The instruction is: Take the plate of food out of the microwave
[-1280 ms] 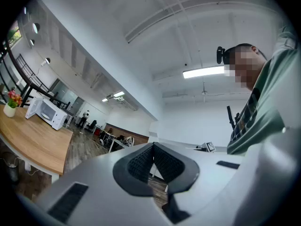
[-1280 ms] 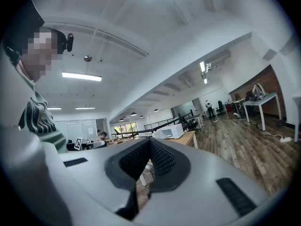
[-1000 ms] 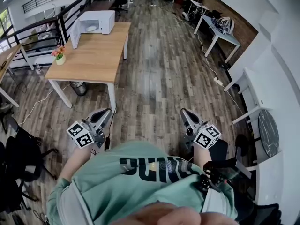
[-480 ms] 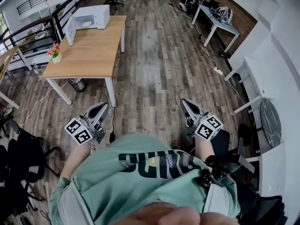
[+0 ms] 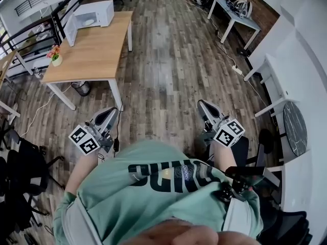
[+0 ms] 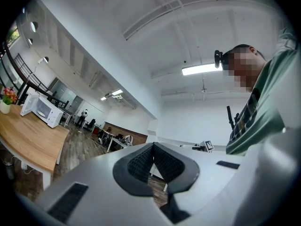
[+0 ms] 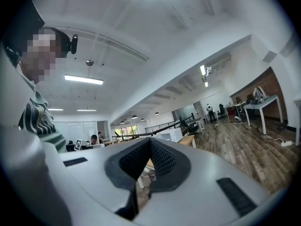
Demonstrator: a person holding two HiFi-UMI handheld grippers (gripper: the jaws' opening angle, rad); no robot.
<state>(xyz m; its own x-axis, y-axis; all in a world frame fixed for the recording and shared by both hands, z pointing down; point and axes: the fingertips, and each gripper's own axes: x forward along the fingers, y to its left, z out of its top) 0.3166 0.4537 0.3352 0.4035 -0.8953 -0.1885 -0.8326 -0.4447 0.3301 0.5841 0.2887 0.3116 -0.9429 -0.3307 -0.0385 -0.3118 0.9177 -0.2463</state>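
- At the far left, a small flower pot (image 5: 55,58) is sitting on the near edge of the wooden worktop (image 5: 89,52).
- The white microwave (image 5: 94,13) is standing on the far end of that worktop. Its door (image 5: 69,30) is hanging wide open to the left.
- A pale plate (image 5: 88,21) is lying inside the open cavity. It is too small from here to tell what food is on it.
- The left tool (image 5: 111,112) is hovering low over the plank floor (image 5: 168,70), off the worktop's near corner. It is well apart from the microwave and pointing roughly toward it.
- In the left gripper view, the left tool (image 6: 153,146) is keeping its ribbed pads pressed together with nothing between them. The microwave (image 6: 46,110) is showing far off to the left.
- The person (image 5: 163,188) in a green shirt is holding both tools out in front, about level with each other.
- The right tool (image 5: 203,105) is hanging over bare floor, farther still from the plate and touching nothing.
- In the right gripper view, the right tool (image 7: 150,141) is also pressed together and empty.
- Far right and beyond, a white desk (image 5: 232,15) is standing against the wall.
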